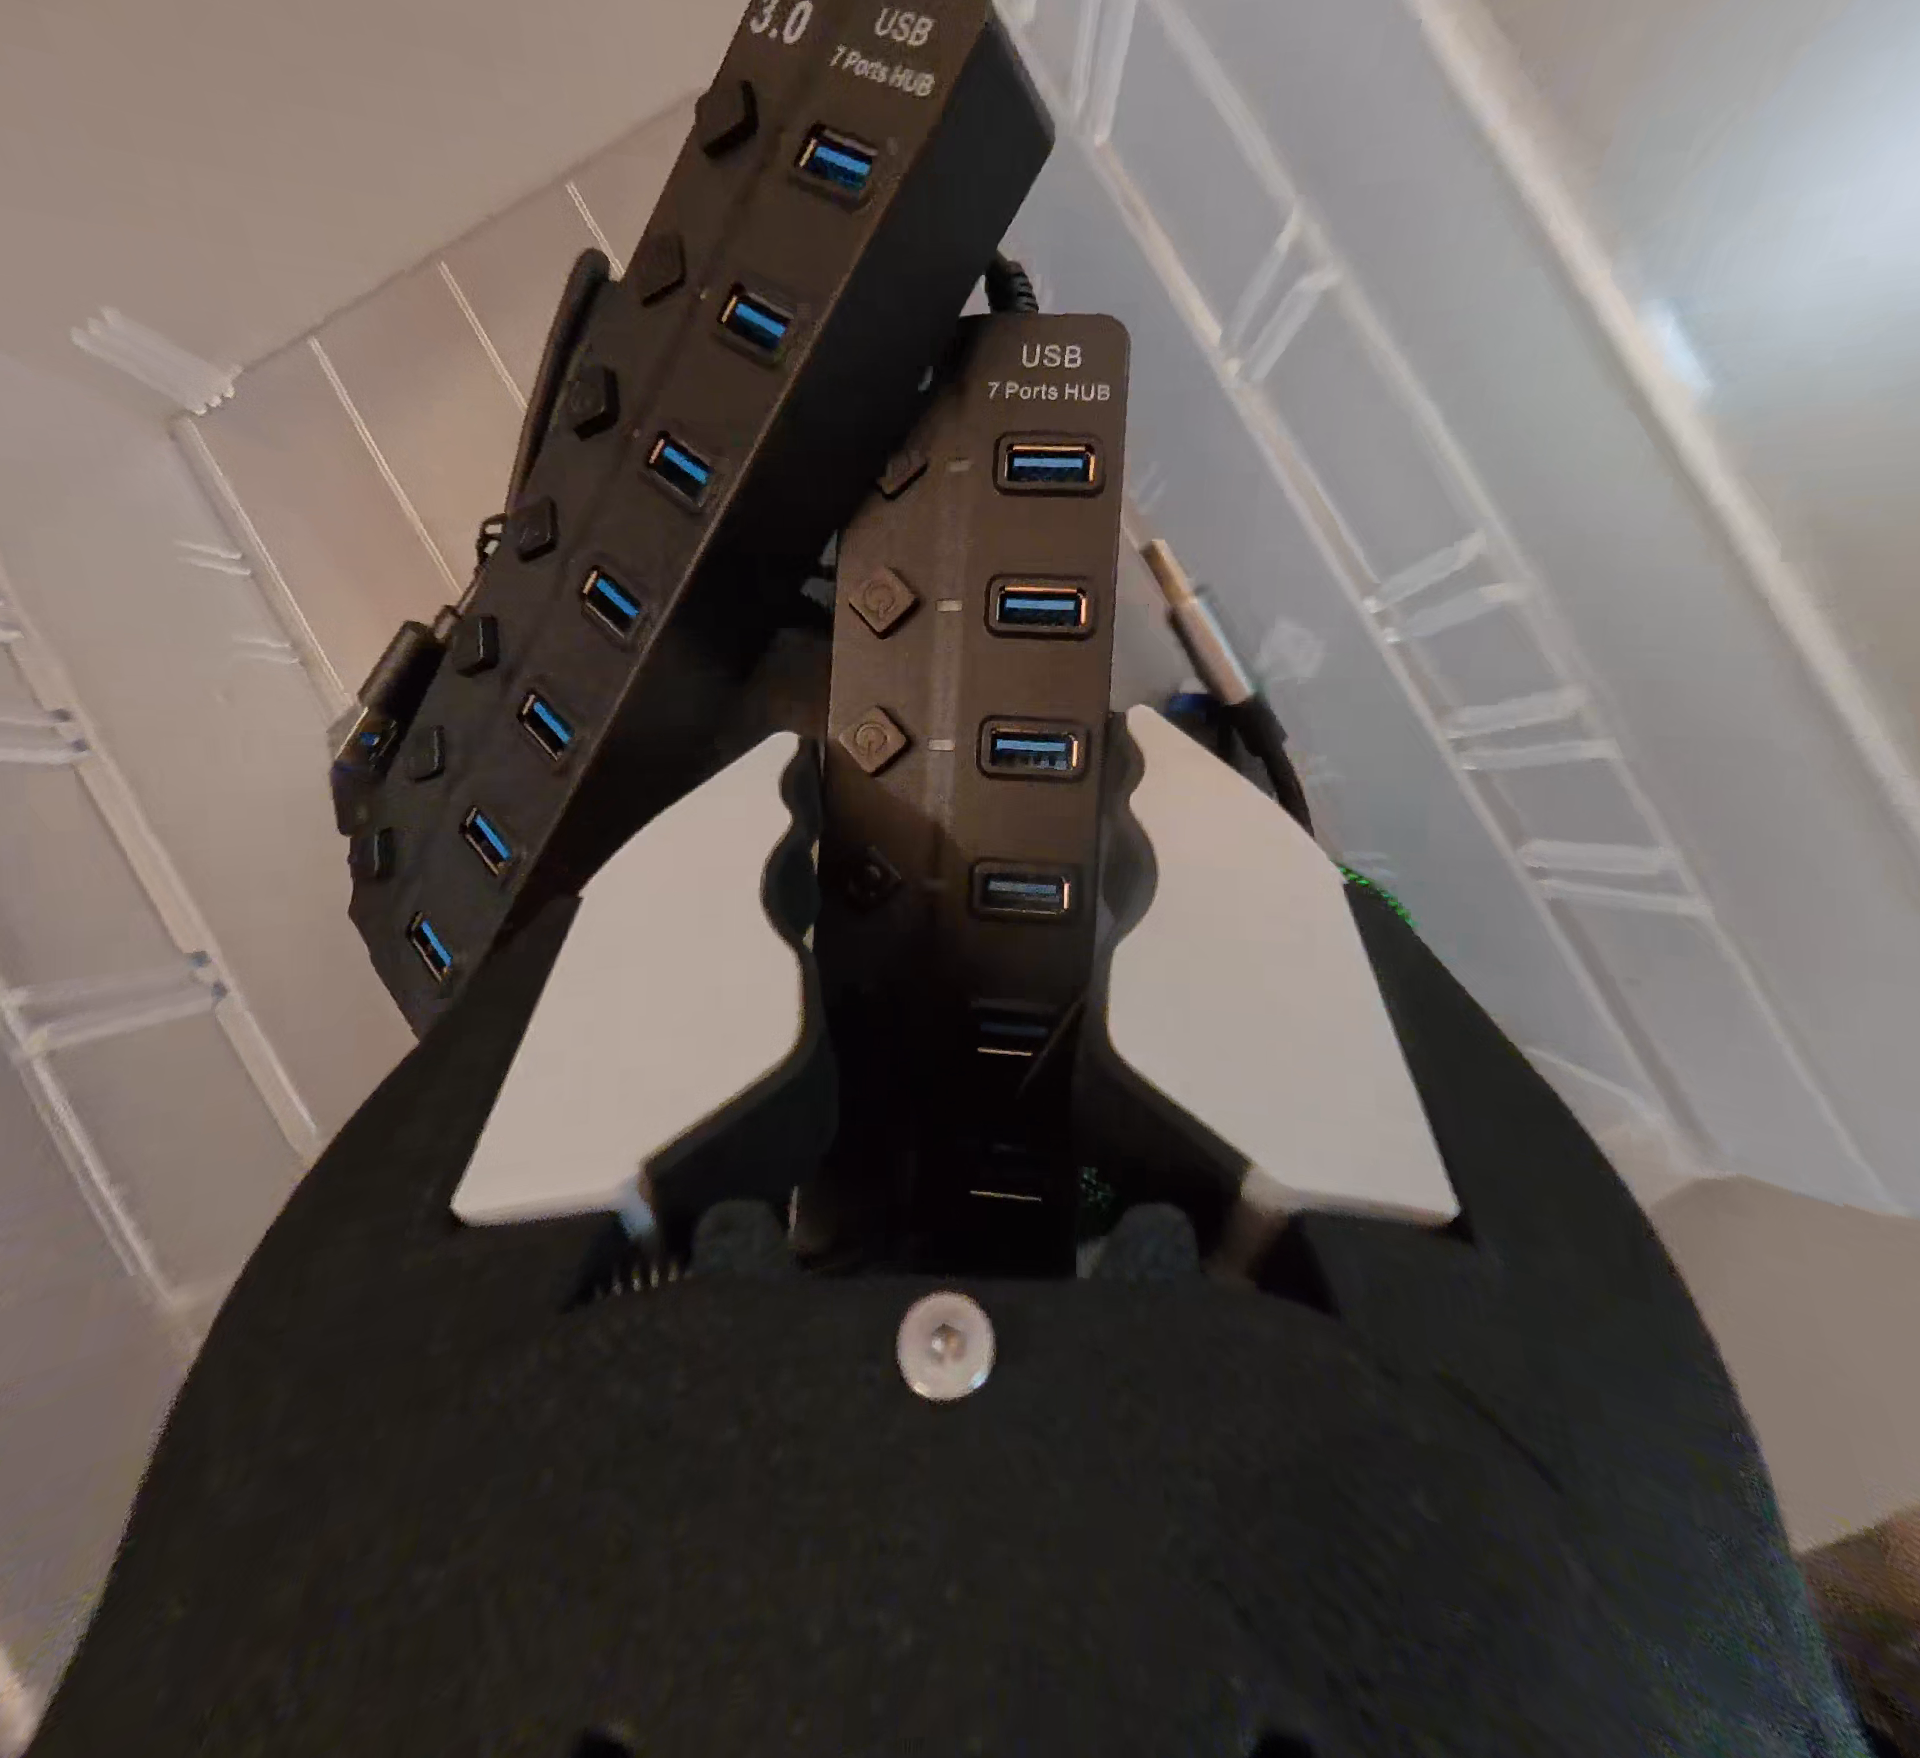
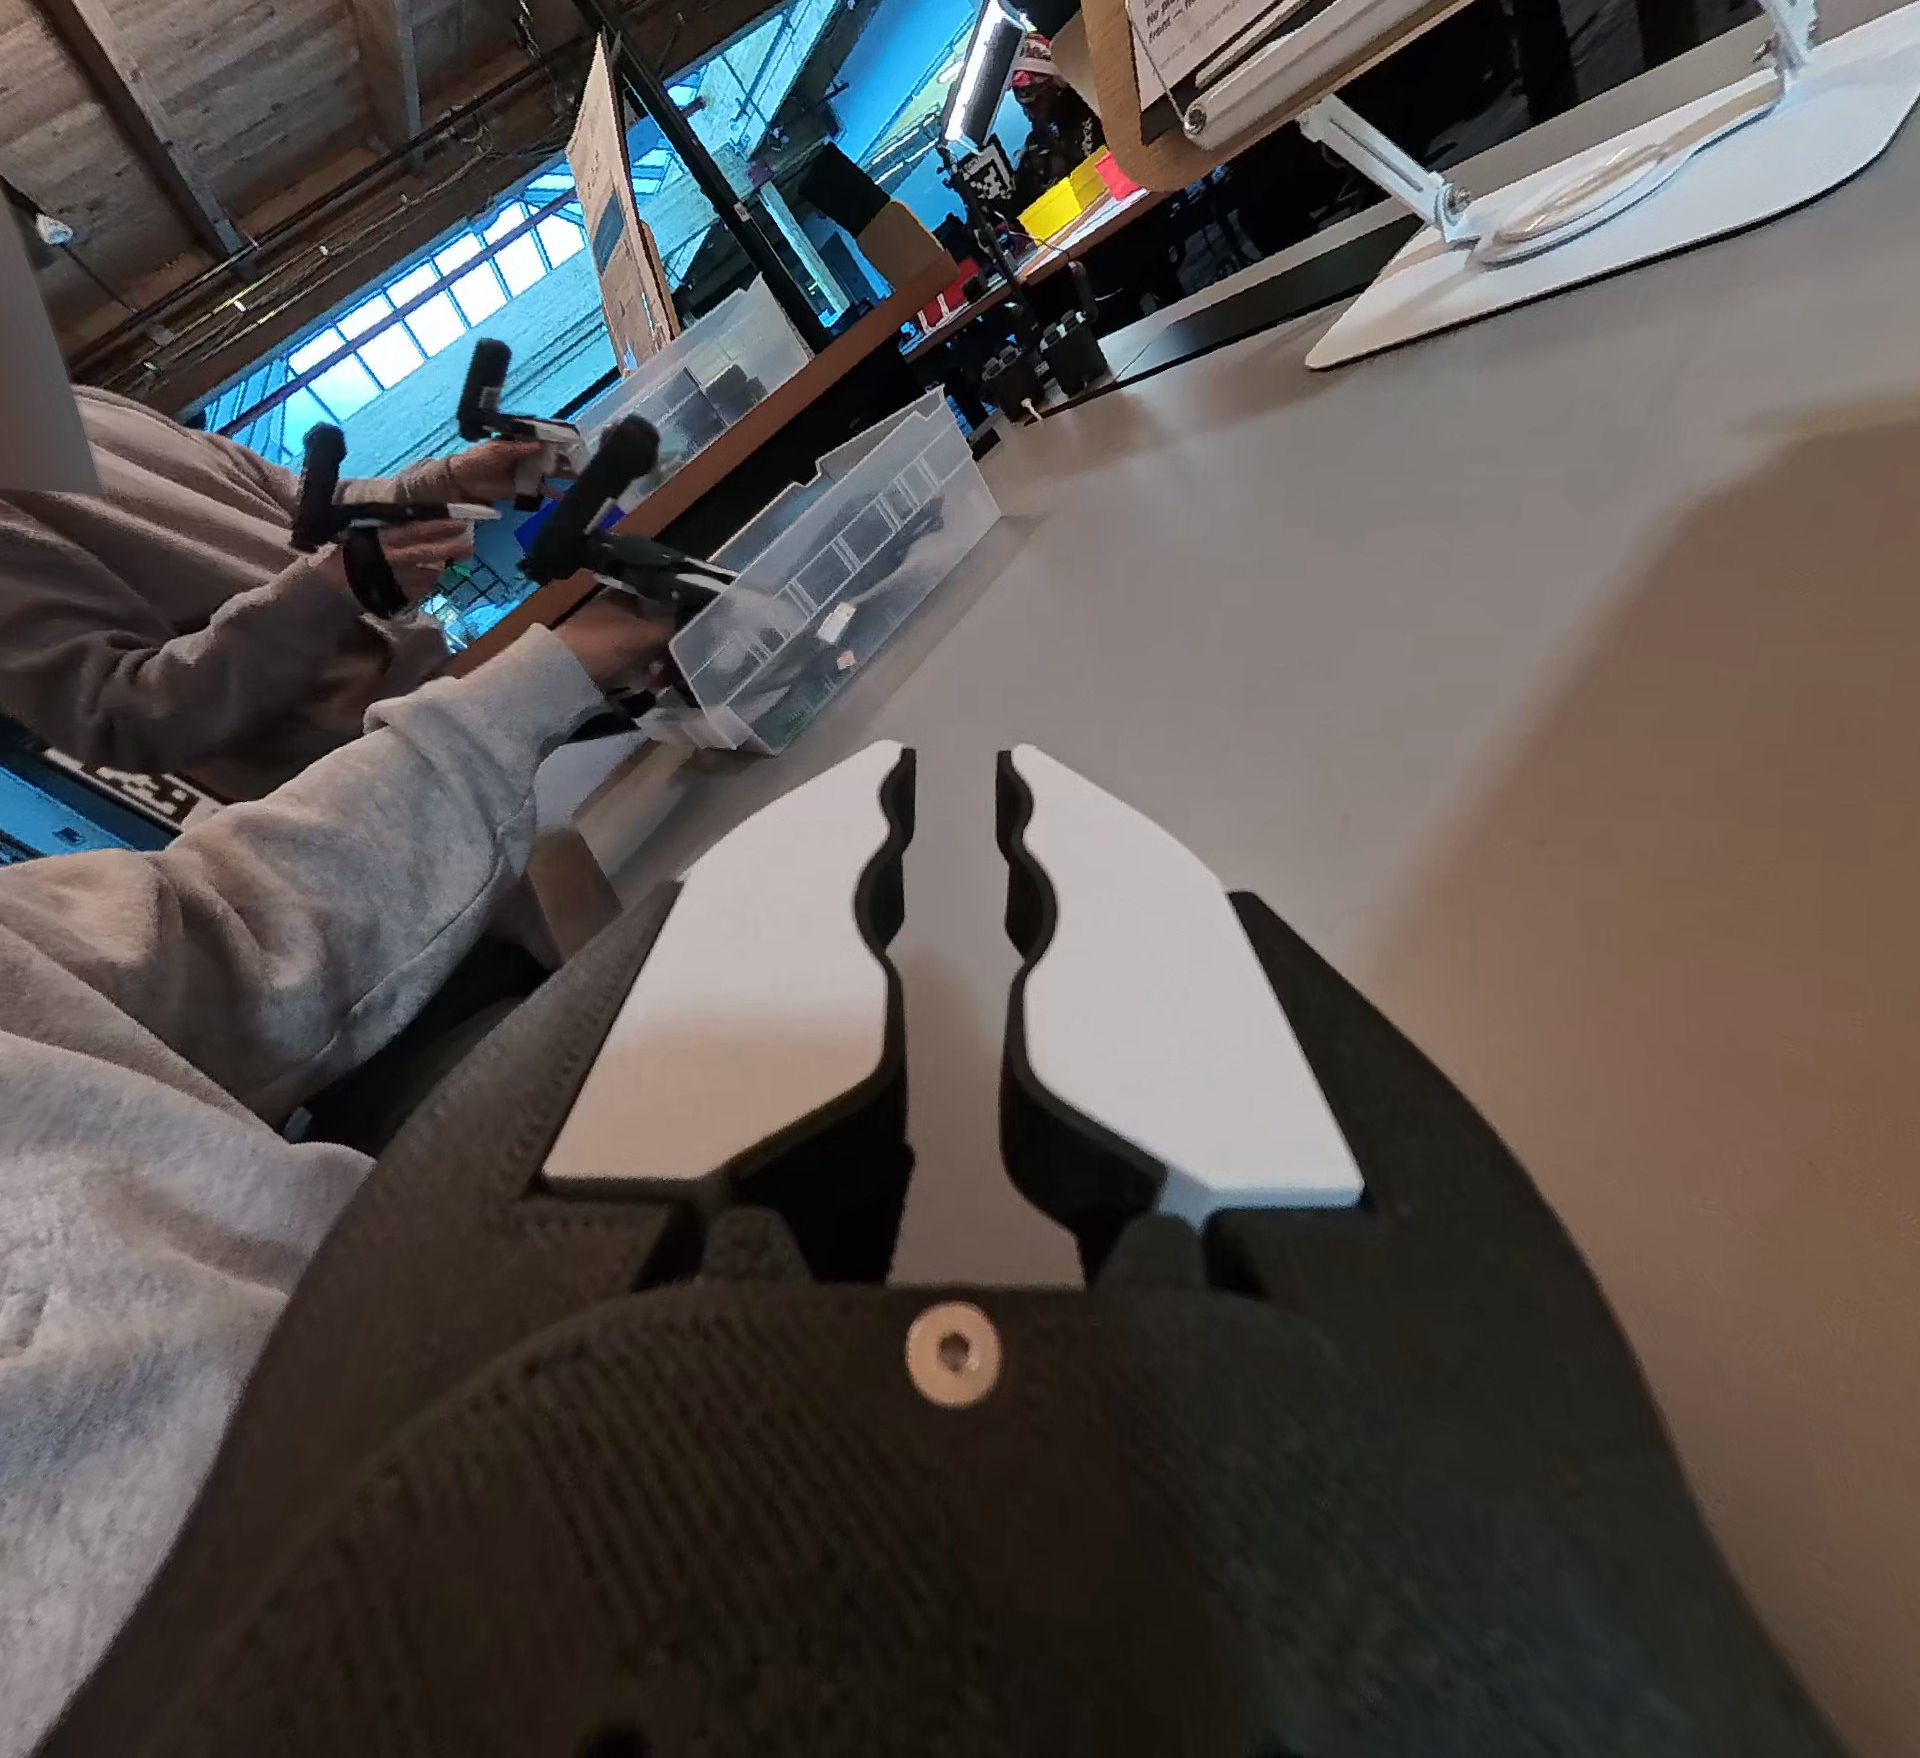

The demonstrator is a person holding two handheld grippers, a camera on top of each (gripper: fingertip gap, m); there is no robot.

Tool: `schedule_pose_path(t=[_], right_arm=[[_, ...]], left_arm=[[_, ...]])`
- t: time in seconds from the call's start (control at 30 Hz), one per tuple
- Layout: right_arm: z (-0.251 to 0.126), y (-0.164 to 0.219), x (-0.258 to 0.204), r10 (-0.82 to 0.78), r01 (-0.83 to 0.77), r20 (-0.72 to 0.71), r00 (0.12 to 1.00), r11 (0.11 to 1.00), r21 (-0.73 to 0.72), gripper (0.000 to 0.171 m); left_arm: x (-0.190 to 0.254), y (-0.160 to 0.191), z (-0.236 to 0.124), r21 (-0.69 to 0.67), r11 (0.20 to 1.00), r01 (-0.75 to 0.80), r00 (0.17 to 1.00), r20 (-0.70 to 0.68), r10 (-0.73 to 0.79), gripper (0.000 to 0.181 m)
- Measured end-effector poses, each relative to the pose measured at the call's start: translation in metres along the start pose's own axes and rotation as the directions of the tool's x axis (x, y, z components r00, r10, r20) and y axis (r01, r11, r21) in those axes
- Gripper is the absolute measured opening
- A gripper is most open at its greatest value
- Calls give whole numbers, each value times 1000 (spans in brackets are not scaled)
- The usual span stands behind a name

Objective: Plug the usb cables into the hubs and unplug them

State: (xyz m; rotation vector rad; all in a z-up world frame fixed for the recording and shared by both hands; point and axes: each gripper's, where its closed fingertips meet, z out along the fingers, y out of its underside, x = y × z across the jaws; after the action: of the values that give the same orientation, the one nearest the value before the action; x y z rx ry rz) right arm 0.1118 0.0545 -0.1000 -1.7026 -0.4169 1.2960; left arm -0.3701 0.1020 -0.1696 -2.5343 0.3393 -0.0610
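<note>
In the left wrist view, my left gripper [image 1: 966, 742] is shut on a black seven-port USB hub [image 1: 1029, 607] with blue ports, gripped by its long sides inside a clear plastic bin [image 1: 1455, 461]. A second black hub [image 1: 727, 378] leans tilted against it on the left. A silver USB plug [image 1: 1195, 638] on a black cable lies just right of the held hub. A black plug [image 1: 379, 690] lies at the second hub's left. All visible ports are empty. My right gripper [image 2: 956, 763] is open a little and empty, above the grey table [image 2: 1455, 669].
In the right wrist view, the clear bin [image 2: 883, 545] stands at the table's left with my left gripper [image 2: 665, 576] reaching into it. Another person's hands [image 2: 416, 503] hold grippers behind it. A white stand base [image 2: 1662, 202] carrying a board sits at the far right.
</note>
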Motion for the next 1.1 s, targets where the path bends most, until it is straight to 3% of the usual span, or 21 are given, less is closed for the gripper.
schedule_pose_path(t=[0.17,0.3,0.43,0.53,0.67,0.73,0.87,0.97,1.1], right_arm=[[-1,-2,0,16,-16,2,1000,1000,9,15],[-2,-3,-2,9,-9,3,1000,1000,14,15],[-1,-2,-3,10,-10,7,1000,1000,13,15],[-1,-2,-4,7,-7,6,1000,1000,12,14],[0,0,-4,7,-7,3,1000,1000,8,14],[0,1,-5,8,-8,4,1000,1000,6,14],[0,0,-6,0,0,3,1000,1000,8,14],[-1,0,-7,-1,1,4,1000,1000,12,14],[-2,-1,-9,0,0,11,1000,1000,14,14]], left_arm=[[0,-20,-38,89,995,45,999,-31,-42,56],[7,-40,-75,203,959,200,969,-183,-163,56],[9,-56,-107,323,862,391,892,-362,-269,56],[12,-63,-126,387,794,469,846,-456,-277,56],[17,-83,-163,489,640,592,752,-620,-222,56],[11,-91,-176,531,588,610,754,-617,-225,56],[8,-102,-185,621,591,515,835,-519,-183,56],[0,-110,-189,688,545,480,871,-449,-200,55],[-10,-121,-190,736,484,472,879,-438,-191,54]])
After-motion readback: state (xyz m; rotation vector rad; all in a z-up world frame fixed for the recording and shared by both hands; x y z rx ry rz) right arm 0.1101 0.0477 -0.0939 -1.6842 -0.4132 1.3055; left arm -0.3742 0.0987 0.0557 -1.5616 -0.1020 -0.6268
